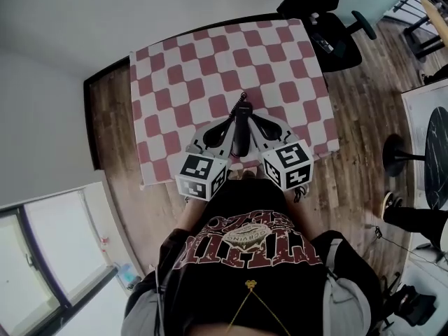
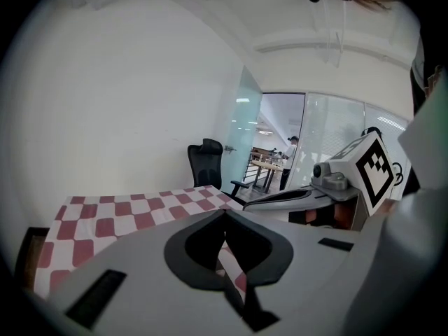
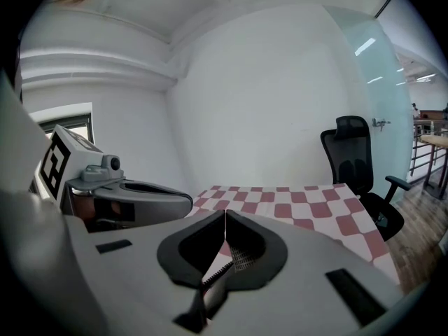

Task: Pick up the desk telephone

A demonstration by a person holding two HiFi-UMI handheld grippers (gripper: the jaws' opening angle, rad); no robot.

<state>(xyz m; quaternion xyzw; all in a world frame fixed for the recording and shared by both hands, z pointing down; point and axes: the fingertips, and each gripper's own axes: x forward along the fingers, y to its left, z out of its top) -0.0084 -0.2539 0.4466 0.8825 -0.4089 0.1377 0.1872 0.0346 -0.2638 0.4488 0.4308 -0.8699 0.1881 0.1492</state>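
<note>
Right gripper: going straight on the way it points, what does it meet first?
Probably the cloth: the right gripper, jaws shut, tilts slightly down over it and nothing stands in its line. The chair is further off, past the cloth's far edge.

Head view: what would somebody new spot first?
The red-and-white checked tablecloth fills the middle of the picture, above a wooden floor. At its near edge the left gripper and the right gripper are held side by side with their jaws shut, each with a black-and-white marker cube at its back. A black office chair stands past the far right corner.
</note>
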